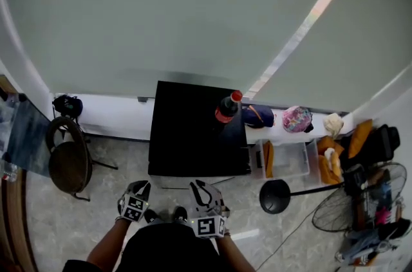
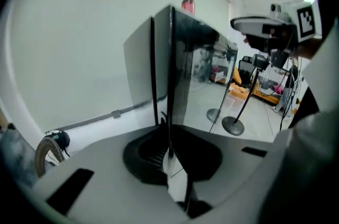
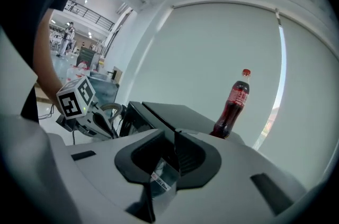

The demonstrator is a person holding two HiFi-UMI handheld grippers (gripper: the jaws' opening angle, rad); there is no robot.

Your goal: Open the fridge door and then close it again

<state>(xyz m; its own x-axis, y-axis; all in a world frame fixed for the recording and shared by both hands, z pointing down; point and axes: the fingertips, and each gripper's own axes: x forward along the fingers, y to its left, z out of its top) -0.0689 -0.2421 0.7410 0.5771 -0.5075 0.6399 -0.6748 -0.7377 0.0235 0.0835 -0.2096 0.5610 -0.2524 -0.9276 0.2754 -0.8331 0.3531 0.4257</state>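
A small black box-shaped fridge shows a glossy, mirror-like door and a smooth, duller top, where a clear plastic cola bottle with a red cap gleams. The pale mottled floor looks polished and the grey-green wall matt. The left gripper and right gripper have matt grey plastic shells and ribbed black jaws.

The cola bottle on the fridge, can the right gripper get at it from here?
Probably yes. The cola bottle stands alone on the fridge top, with nothing between it and the right gripper. Its jaws are together, though, so they would have to open first.
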